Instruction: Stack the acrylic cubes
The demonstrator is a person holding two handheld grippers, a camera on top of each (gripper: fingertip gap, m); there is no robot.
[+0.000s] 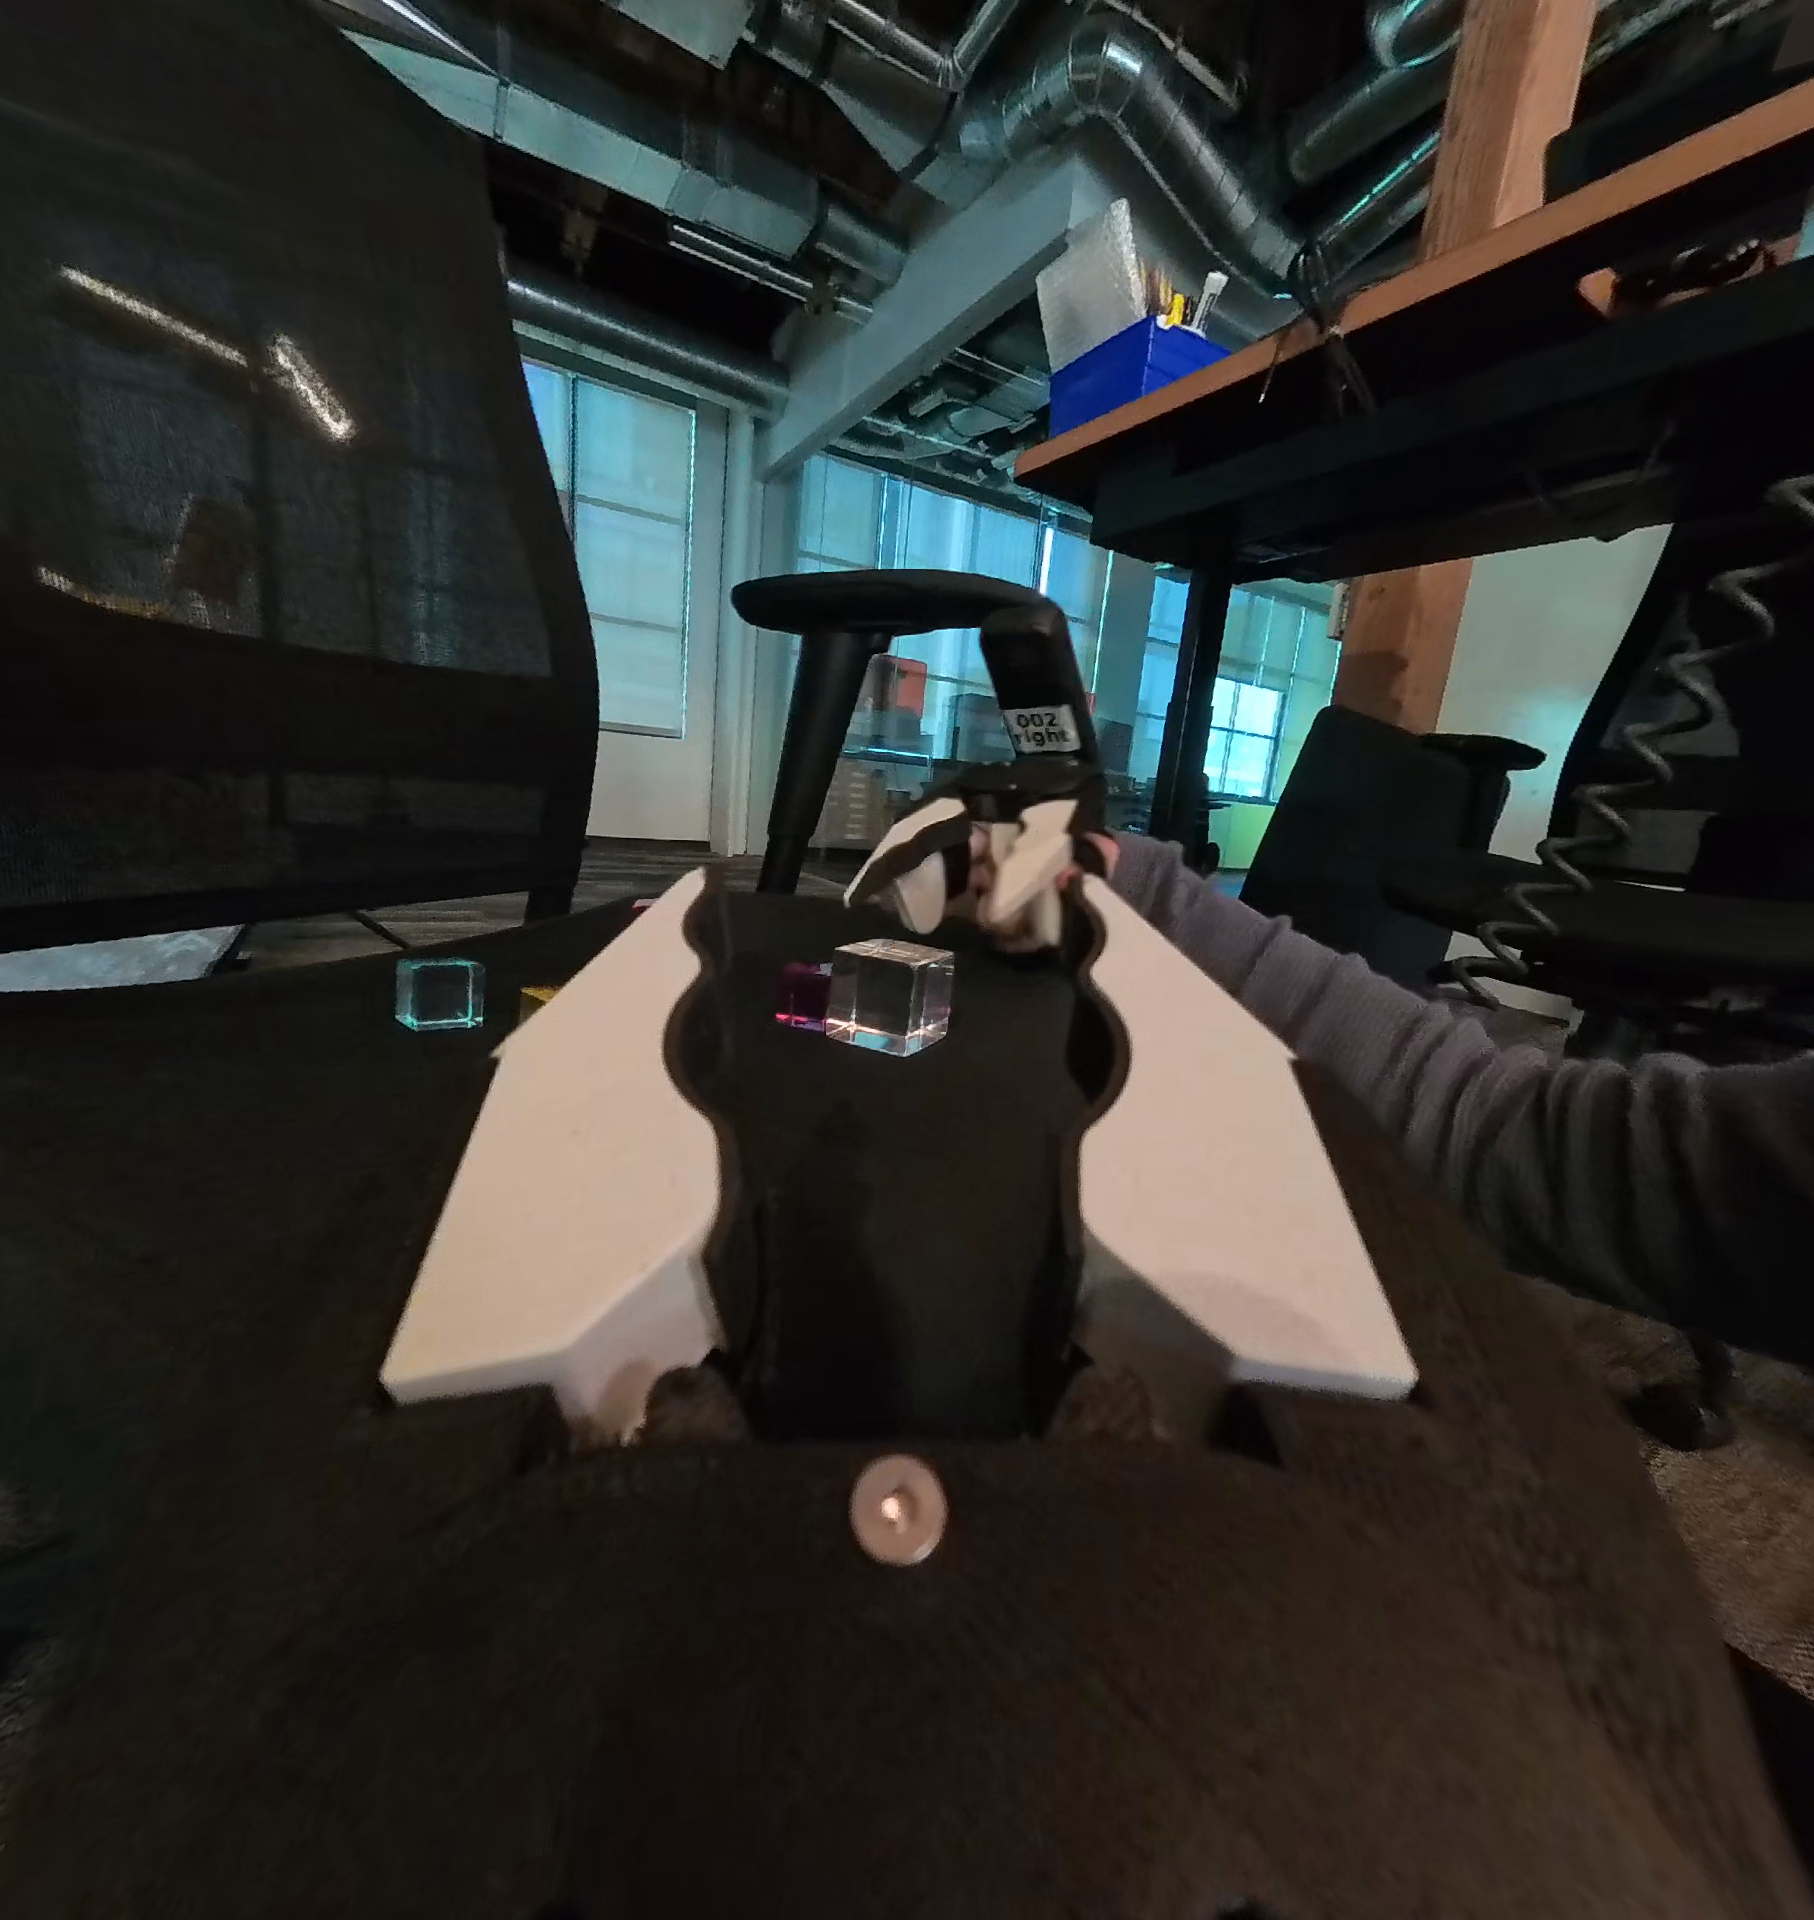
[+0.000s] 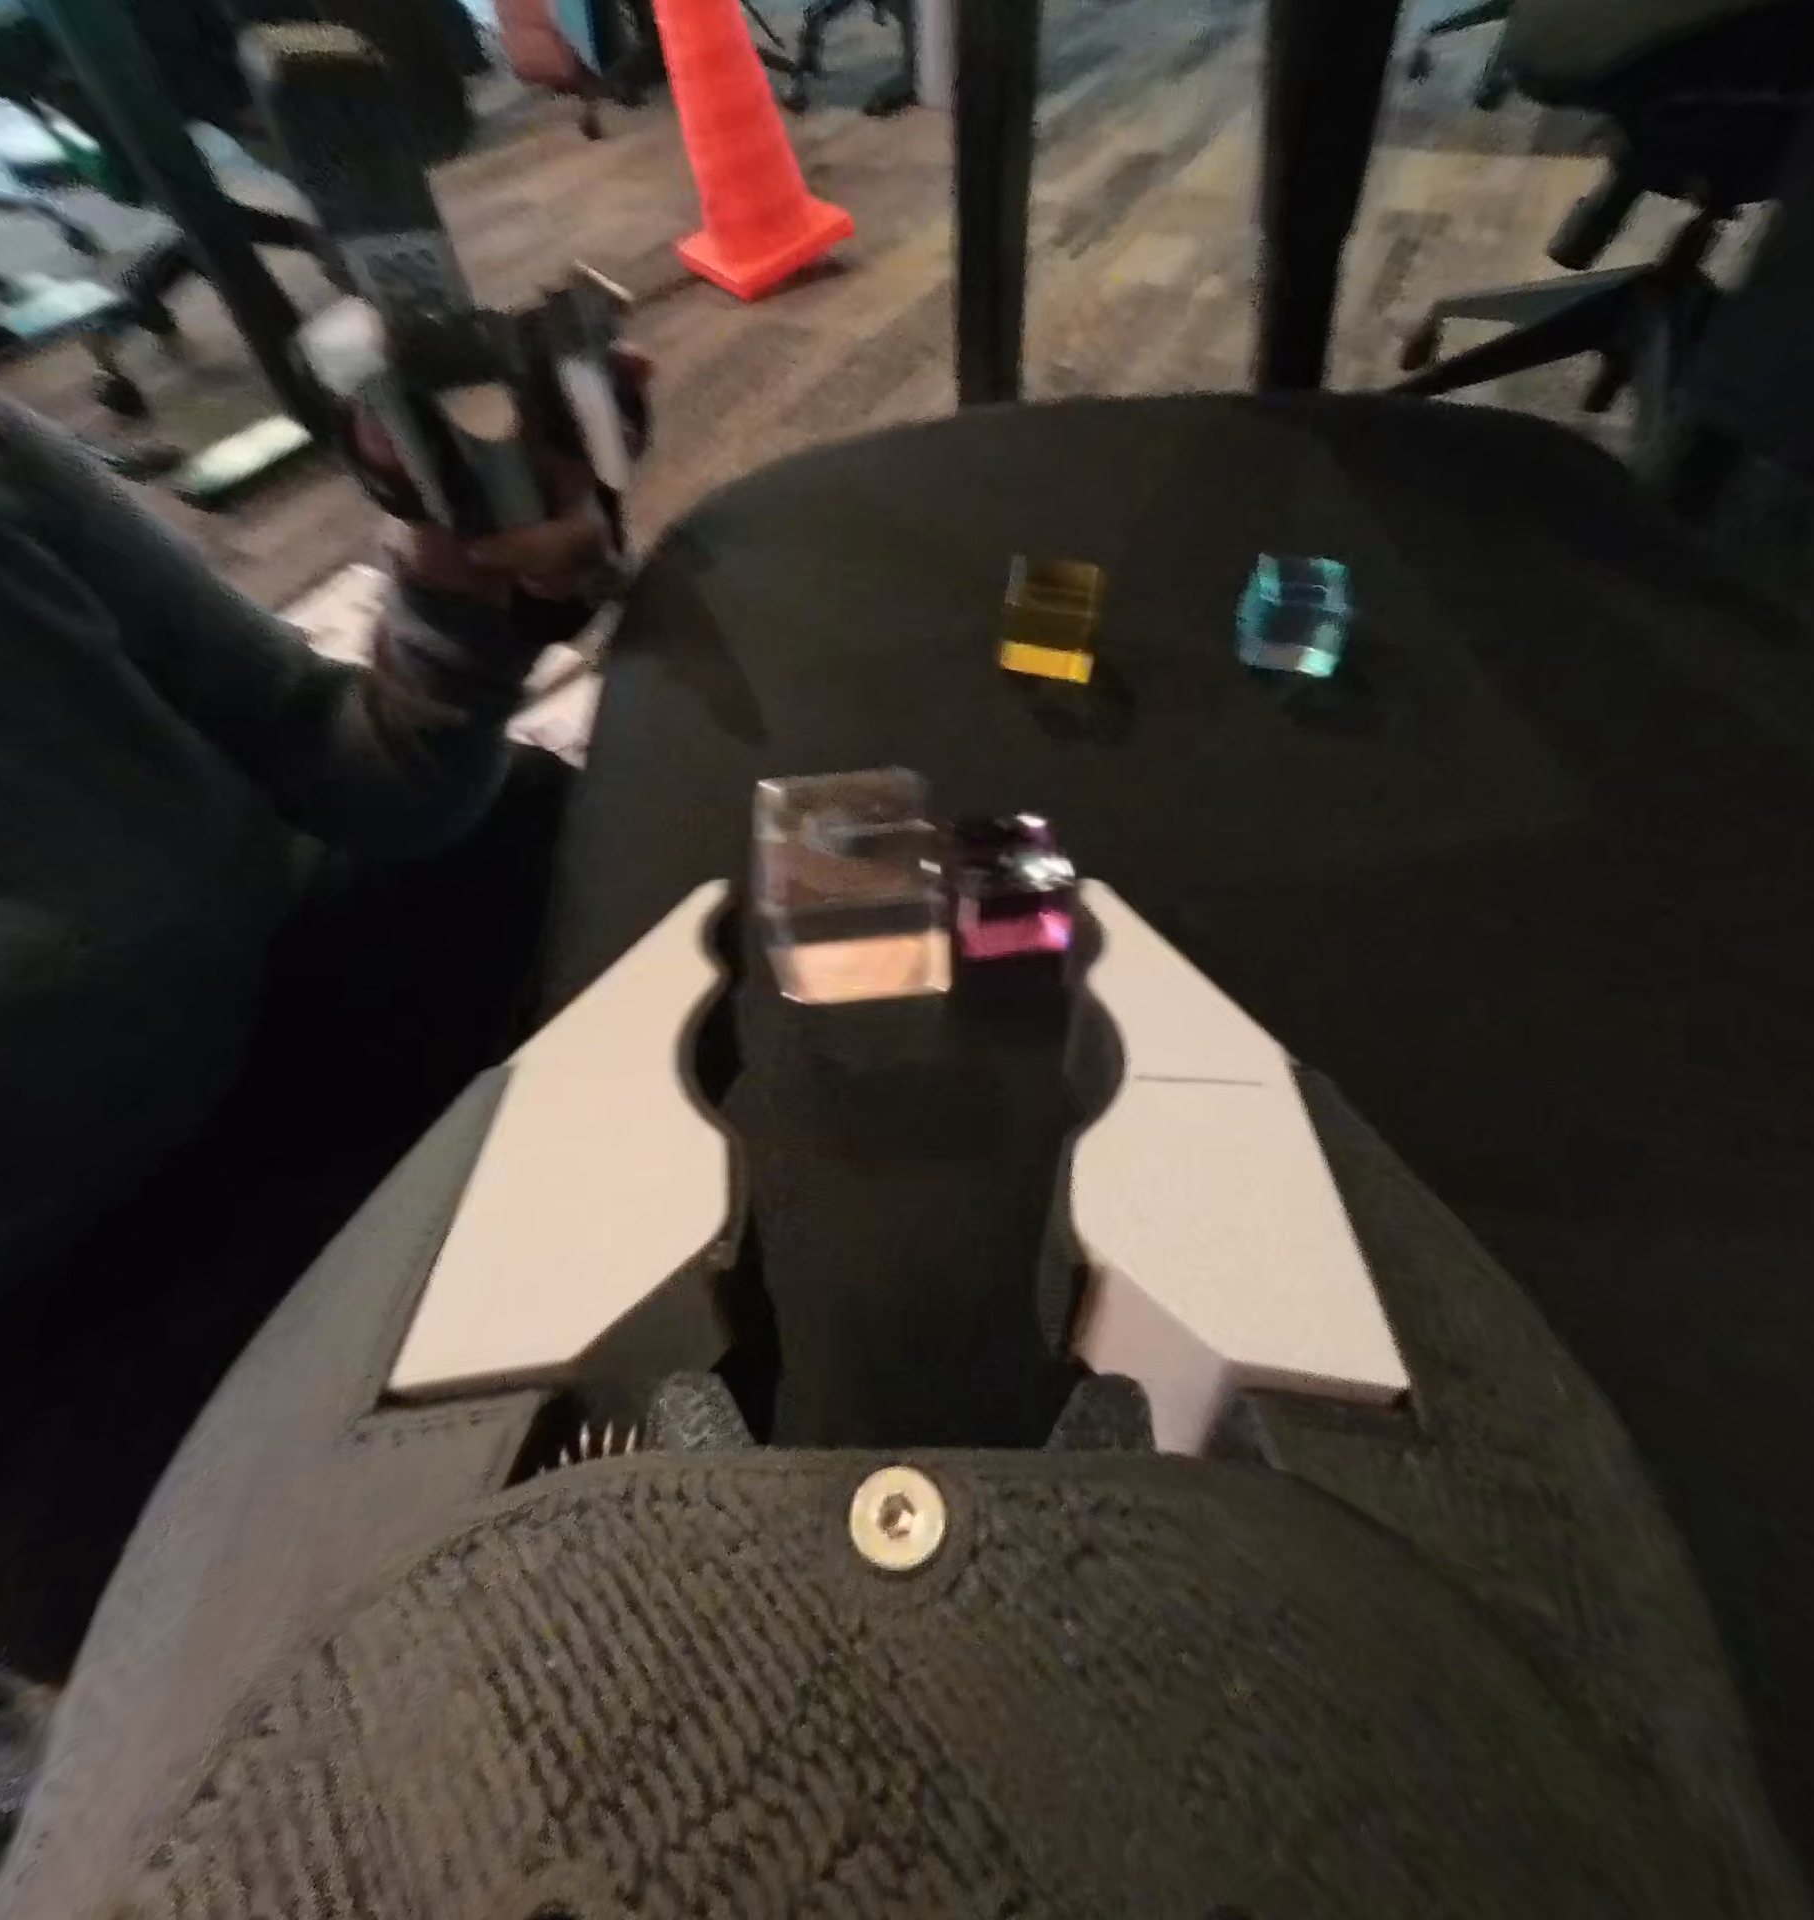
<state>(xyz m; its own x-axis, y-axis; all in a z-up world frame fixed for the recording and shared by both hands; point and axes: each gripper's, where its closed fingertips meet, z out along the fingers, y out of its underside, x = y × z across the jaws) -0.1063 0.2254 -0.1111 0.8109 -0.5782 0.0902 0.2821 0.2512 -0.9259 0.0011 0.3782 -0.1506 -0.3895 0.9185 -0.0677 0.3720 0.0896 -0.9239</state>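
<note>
Clear cube (image 1: 890, 995) | glassy, beside purple cube (image 1: 805, 995) | both tools wide, unladen

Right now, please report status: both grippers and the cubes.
Left gripper open, empty. Right gripper open above clear cube and purple cube. Those cubes touch.

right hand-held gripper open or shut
Open: the right hand-held gripper has its fingers spread, above the clear cube and purple cube, gripping neither.

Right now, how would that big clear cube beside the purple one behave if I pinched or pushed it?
The clear cube looks rigid with glossy faces, so probably slippery. Flat-based, it should slide, not roll. A sideways push would likely shove the purple cube beside it.
</note>
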